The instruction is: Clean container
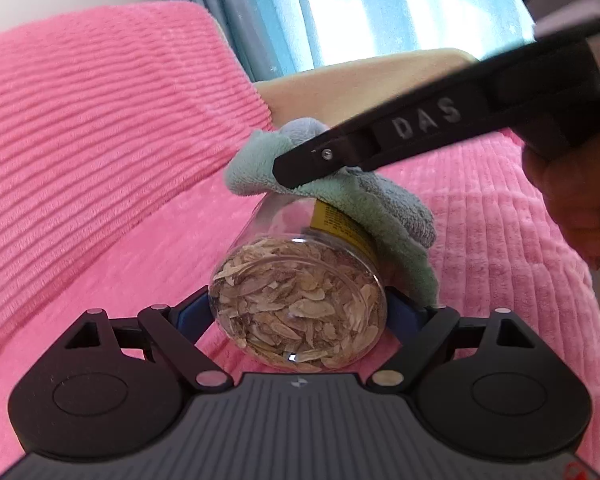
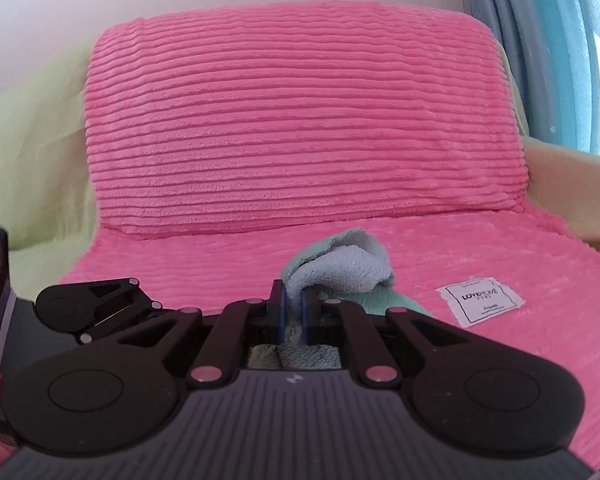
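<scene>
A clear plastic jar (image 1: 298, 304) with a yellow label, filled with pale dried slices, lies on its side with its base toward the left wrist camera. My left gripper (image 1: 298, 312) is shut on its base end, one blue pad on each side. A green and grey cloth (image 1: 340, 196) is draped over the jar's upper side. My right gripper (image 1: 296, 168) reaches in from the upper right and presses the cloth onto the jar. In the right wrist view my right gripper (image 2: 293, 312) is shut on the cloth (image 2: 340, 268); the jar is hidden there.
A pink ribbed blanket (image 2: 500, 264) covers the seat and the back cushion (image 2: 292, 120). A white fabric label (image 2: 480, 300) lies on the seat at right. Blue curtains (image 1: 340, 8) hang behind. A hand (image 1: 572, 208) holds the right gripper.
</scene>
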`<move>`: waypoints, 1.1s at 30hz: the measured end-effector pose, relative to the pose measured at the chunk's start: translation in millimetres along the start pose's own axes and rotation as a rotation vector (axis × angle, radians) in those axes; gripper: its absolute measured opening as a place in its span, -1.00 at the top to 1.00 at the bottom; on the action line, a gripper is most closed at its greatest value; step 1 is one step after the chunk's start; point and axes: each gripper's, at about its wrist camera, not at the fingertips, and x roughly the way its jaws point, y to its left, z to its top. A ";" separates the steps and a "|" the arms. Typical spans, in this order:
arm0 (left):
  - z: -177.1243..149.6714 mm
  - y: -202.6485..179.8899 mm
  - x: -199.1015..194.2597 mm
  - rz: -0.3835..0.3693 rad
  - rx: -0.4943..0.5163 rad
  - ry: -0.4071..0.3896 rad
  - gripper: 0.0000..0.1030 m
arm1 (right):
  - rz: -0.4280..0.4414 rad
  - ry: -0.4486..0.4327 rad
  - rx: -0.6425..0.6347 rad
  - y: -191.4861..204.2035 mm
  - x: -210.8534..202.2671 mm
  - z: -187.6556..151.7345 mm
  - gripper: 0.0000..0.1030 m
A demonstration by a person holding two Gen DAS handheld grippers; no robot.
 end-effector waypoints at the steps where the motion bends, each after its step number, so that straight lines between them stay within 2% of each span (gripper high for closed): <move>1: 0.7 3.5 -0.2 -0.013 -0.032 -0.002 -0.71 | 0.000 0.001 -0.001 -0.2 0.3 0.2 0.90; 8: -3.2 27.7 -0.9 -0.112 -0.253 -0.016 -0.71 | 0.005 0.001 0.006 -3.9 -0.8 -0.4 0.89; 12: -6.3 32.6 1.9 -0.138 -0.307 -0.013 -0.71 | 0.008 0.005 0.014 -5.7 -1.0 0.7 0.89; 16: -3.3 25.8 1.4 -0.116 -0.242 -0.026 -0.69 | -0.018 0.005 -0.007 -4.7 -3.0 3.3 0.90; 20: -0.1 -0.8 1.2 -0.034 -0.021 -0.039 -0.69 | -0.054 0.009 -0.033 -3.4 -3.1 2.3 0.89; 21: 0.0 -3.4 1.6 -0.028 -0.003 -0.039 -0.69 | -0.052 0.011 -0.034 -3.2 -3.8 2.2 0.89; 23: -0.5 -2.0 2.7 -0.034 -0.004 -0.036 -0.69 | -0.035 0.013 -0.037 -1.1 -6.2 1.9 0.88; 28: -1.7 -3.3 4.0 -0.031 0.017 -0.032 -0.69 | 0.115 0.020 -0.041 15.2 -17.3 1.1 0.88; 33: -2.8 -4.3 3.3 -0.031 0.023 -0.026 -0.69 | 0.158 0.030 -0.078 22.1 -16.3 1.1 0.89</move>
